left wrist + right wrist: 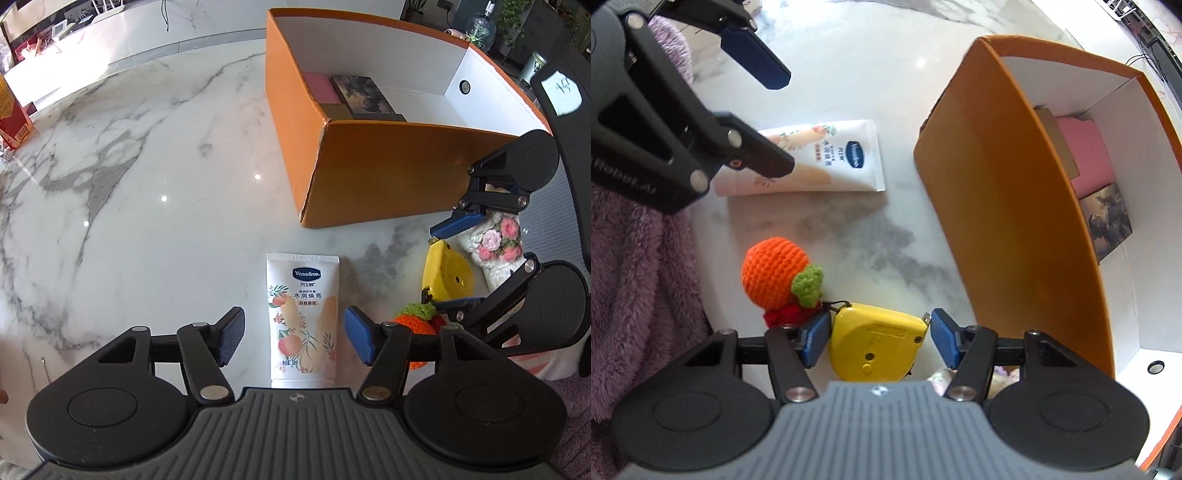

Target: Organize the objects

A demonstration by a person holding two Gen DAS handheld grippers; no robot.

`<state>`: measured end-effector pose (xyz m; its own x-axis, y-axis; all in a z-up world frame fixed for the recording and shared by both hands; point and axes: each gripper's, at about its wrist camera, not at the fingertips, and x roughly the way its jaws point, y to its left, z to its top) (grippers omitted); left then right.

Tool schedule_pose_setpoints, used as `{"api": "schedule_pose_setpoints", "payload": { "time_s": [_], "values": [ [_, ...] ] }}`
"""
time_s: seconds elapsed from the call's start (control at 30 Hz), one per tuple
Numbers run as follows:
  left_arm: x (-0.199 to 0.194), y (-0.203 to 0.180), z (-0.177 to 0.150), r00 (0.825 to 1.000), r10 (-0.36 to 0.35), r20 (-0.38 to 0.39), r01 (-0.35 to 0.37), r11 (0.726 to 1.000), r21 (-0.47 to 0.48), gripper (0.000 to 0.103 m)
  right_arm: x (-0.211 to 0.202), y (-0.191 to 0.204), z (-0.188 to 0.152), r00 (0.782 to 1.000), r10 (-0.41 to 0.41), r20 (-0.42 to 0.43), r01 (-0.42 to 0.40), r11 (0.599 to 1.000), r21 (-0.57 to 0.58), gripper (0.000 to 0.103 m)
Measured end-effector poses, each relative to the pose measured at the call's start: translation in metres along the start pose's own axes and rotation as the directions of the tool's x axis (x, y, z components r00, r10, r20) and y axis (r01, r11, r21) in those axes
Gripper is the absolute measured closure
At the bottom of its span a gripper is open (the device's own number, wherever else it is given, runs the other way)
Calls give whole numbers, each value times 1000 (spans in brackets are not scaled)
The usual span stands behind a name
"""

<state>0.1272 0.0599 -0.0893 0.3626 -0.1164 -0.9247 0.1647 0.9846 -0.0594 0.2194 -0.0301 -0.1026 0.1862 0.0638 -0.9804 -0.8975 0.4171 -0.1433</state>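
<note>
An orange cardboard box (388, 170) with a white interior sits on the marble table (147, 184), a pink item (320, 88) and a picture-printed box (360, 94) inside. Just in front of it, the left gripper (293, 334) hangs with jaws spread either side of a Vaseline hand-cream tube (303, 317), not touching. Nearer the box's corner, the right gripper (875, 341) straddles a yellow tape measure (875, 343), jaws apart, beside a crocheted orange (775, 277).

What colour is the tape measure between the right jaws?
Yellow: the tape measure shows best in the right wrist view.
</note>
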Motion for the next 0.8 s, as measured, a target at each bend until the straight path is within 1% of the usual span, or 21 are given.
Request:
{"api": "schedule_pose_setpoints", "payload": {
  "time_s": [0.07, 0.13, 0.17, 0.27, 0.37, 0.43, 0.5, 0.53, 0.6, 0.67, 0.8],
  "values": [
    [9, -5, 6, 1000, 8, -24, -7, 1000, 28, 29, 3, -8, 1, 1000, 9, -3, -9, 1000, 26, 42],
    [19, -8, 12, 998, 17, -55, -14, 999, 49, 27, 5, -12, -1, 999, 43, 1, -43, 998, 38, 42],
    [24, -10, 14, 997, 25, -68, -21, 998, 59, 25, 5, -13, -2, 999, 44, 6, -44, 998, 42, 42],
    [38, -12, 19, 993, 45, -108, -37, 997, 70, 25, 4, -18, -8, 998, 57, 18, -58, 997, 59, 41],
    [48, -11, 21, 988, 47, -144, -37, 997, 69, 25, 2, -25, -16, 996, 80, 30, -83, 993, 89, 40],
    [48, -12, 21, 988, 50, -146, -40, 996, 74, 25, 1, -31, -20, 994, 97, 42, -101, 989, 108, 39],
    [47, -12, 23, 988, 51, -144, -42, 997, 67, 33, 1, -35, -24, 992, 111, 55, -118, 985, 125, 40],
    [46, -11, 23, 989, 53, -141, -44, 997, 64, 40, 1, -36, -25, 991, 118, 60, -126, 983, 132, 42],
    [44, -7, 23, 989, 46, -139, -41, 998, 41, 41, 2, -40, -28, 989, 130, 70, -140, 979, 150, 45],
    [40, -4, 19, 992, 39, -122, -37, 999, 21, 41, 0, -41, -30, 989, 126, 80, -137, 978, 156, 45],
    [15, -2, 9, 999, 32, -39, -32, 999, 2, 42, -12, -43, -39, 987, 115, 114, -133, 977, 166, 45]
  ]
}}
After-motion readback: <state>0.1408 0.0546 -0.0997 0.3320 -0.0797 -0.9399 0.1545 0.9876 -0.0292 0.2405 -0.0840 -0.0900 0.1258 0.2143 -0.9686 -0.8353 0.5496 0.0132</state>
